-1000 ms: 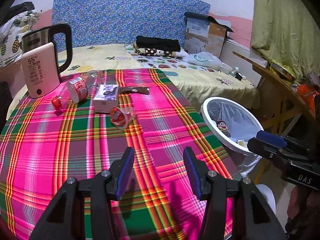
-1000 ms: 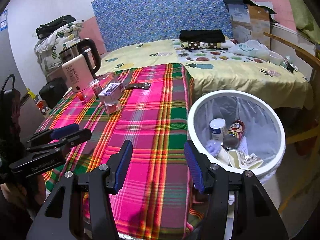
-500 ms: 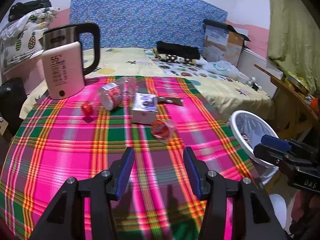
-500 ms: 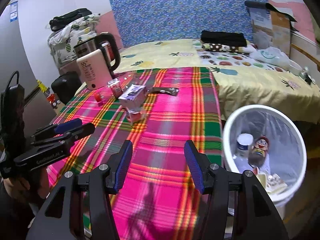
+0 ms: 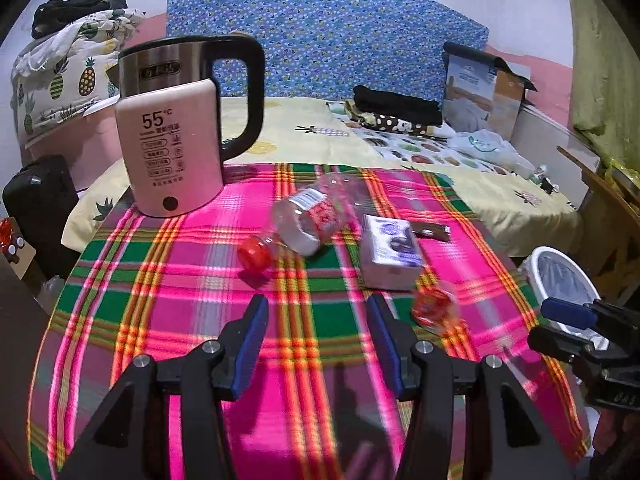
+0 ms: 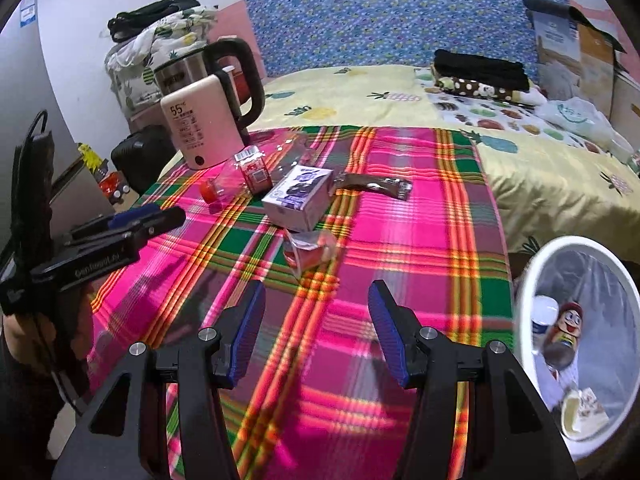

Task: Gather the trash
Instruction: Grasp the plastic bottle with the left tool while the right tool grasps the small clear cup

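On the plaid tablecloth [image 5: 168,312] lie a clear plastic bottle with a red cap [image 5: 304,220], a white and purple carton [image 5: 390,252], a small crumpled cup with a red label [image 5: 434,308] and a brown wrapper [image 5: 430,232]. My left gripper [image 5: 316,340] is open and empty, a short way in front of the bottle. My right gripper [image 6: 316,332] is open and empty, just short of the crumpled cup [image 6: 310,246]. The carton [image 6: 298,198], bottle [image 6: 244,178] and wrapper [image 6: 374,186] lie beyond it. A white trash bin [image 6: 532,280] stands right of the table.
A pink electric kettle [image 5: 172,148] stands at the table's far left corner. A bed [image 5: 360,140] with folded clothes lies behind the table. A wooden chair [image 5: 608,216] stands at the right. The bin holds a bottle and scraps.
Both grippers have swung left, from the bin side toward the trash on the table, and moved closer to it. Both stay open and empty.
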{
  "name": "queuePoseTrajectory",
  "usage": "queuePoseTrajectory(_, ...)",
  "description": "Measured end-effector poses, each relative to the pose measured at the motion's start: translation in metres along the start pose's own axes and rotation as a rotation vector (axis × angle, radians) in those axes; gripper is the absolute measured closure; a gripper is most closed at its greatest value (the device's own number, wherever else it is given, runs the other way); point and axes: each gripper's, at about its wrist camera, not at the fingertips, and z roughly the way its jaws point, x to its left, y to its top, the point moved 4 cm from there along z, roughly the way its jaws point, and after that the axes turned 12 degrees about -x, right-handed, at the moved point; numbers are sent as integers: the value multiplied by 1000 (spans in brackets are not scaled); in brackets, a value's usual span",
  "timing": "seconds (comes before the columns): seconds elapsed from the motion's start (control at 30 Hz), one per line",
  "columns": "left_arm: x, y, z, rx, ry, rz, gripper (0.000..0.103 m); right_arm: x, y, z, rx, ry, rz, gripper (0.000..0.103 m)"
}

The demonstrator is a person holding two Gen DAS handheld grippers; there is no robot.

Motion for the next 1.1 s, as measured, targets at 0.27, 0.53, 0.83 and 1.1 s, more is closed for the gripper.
queuePoseTrajectory(0.27,24,8,32,10,12,39,48,5,-1,32,49,-4,-26,56)
queuePoseTrajectory(0.53,32,13,62,30,-23,64,43,4,-5,46,86,-23,-46,86)
queuePoseTrajectory(0.83,28,17,86,50,-81,112,43,-8,-3,38,61,-40,-12,96)
queuePoseTrajectory(1.1,15,9,85,74,-139,128,48,-16,-2,37,49,-42,16,97)
